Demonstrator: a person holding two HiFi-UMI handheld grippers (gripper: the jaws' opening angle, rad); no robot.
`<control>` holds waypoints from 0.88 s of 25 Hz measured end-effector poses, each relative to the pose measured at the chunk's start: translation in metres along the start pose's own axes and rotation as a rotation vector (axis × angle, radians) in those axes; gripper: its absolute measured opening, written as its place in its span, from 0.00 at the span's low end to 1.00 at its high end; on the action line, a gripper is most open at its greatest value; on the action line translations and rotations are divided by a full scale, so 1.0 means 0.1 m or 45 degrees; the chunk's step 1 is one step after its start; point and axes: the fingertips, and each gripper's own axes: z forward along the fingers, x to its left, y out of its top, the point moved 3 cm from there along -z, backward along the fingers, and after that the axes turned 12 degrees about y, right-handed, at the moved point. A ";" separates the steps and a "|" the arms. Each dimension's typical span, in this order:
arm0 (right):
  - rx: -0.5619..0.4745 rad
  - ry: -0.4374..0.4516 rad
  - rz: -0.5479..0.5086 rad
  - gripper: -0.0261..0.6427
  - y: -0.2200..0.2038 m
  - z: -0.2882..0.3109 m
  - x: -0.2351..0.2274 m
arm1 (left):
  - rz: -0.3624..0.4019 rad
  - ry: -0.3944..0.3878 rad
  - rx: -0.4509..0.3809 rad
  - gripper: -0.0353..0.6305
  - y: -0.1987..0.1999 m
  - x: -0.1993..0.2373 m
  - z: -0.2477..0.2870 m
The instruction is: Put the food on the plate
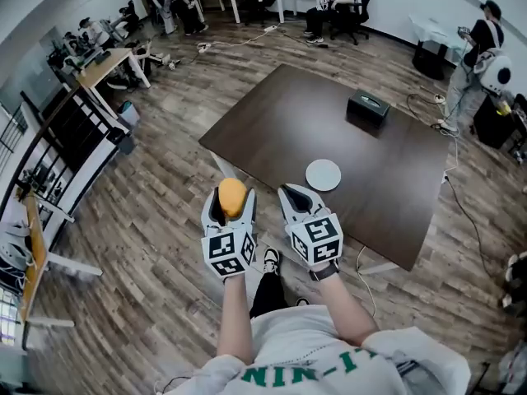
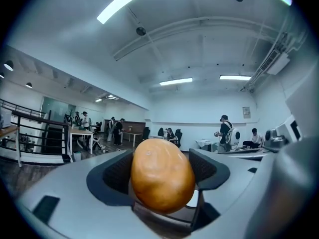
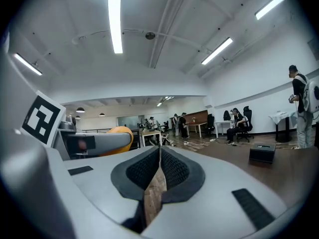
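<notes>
On the table (image 1: 387, 163) overhead, plate (image 1: 323, 174); left tongs (image 2: 163, 158) grip food (image 2: 162, 183), perhaps potato.

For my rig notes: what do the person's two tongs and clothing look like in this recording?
The left tongs and right tongs have light grey shells with black textured pads. Each carries a white cube with black square markers. No cables show. The person wears a white top with green lettering.

Head view looks steeply down from above; gripper views sit close behind their jaws, facing outward — the right's shares the left gripper (image 3: 122, 139) and black box (image 3: 262, 152).
</notes>
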 end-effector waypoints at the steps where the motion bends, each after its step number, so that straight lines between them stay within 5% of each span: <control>1: -0.006 -0.023 -0.006 0.08 0.04 0.07 -0.13 | 0.000 -0.027 -0.005 0.59 0.03 -0.04 0.19; 15: -0.107 -0.434 -0.087 0.08 0.83 0.72 -1.93 | -0.042 -0.457 -0.089 0.59 0.70 -0.94 2.59; 22: -0.124 -0.701 -0.071 0.07 0.78 0.70 -2.53 | 0.086 -0.674 -0.122 0.59 0.58 -1.47 3.21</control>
